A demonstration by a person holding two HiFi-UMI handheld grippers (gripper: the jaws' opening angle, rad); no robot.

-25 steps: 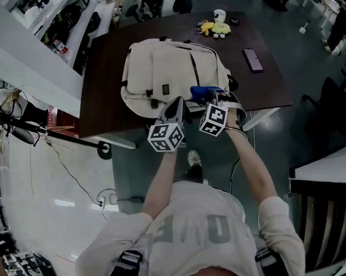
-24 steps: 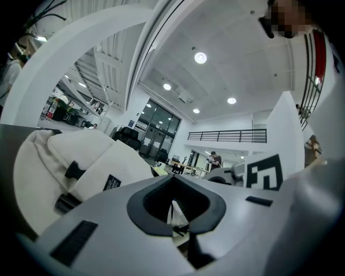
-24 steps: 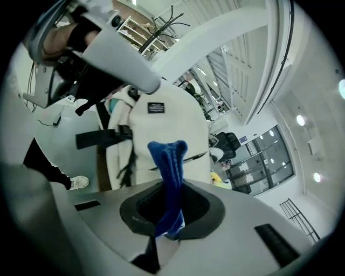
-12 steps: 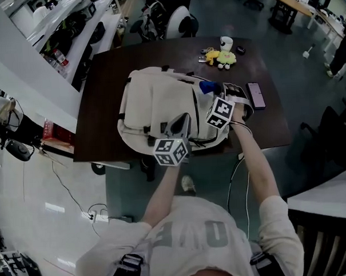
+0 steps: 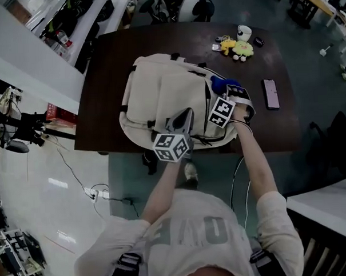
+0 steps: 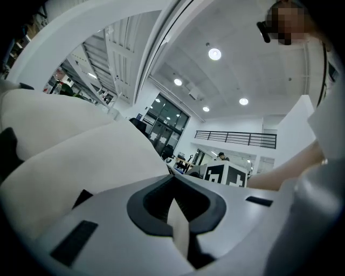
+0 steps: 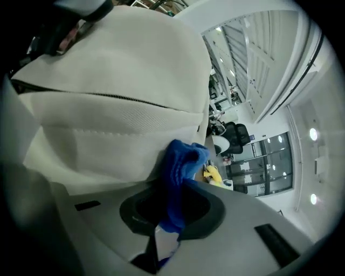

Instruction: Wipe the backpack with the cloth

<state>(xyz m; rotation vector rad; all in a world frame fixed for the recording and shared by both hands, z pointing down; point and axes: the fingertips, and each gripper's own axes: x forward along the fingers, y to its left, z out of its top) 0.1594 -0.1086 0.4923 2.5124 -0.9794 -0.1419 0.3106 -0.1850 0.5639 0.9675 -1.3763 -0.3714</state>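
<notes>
The cream backpack [image 5: 165,100] lies on the dark table [image 5: 109,63], its near edge hidden under the marker cubes. The blue cloth [image 5: 222,83], mostly covered from above, is clamped in the right gripper [image 5: 228,92] against the pack's right side. The left gripper [image 5: 185,113] is closed and empty at the near edge.

The backpack [image 5: 159,95] is matt cream woven fabric, the cloth [image 7: 180,161] fuzzy blue textile, and the desk [image 5: 110,68] smooth dark wood.
</notes>
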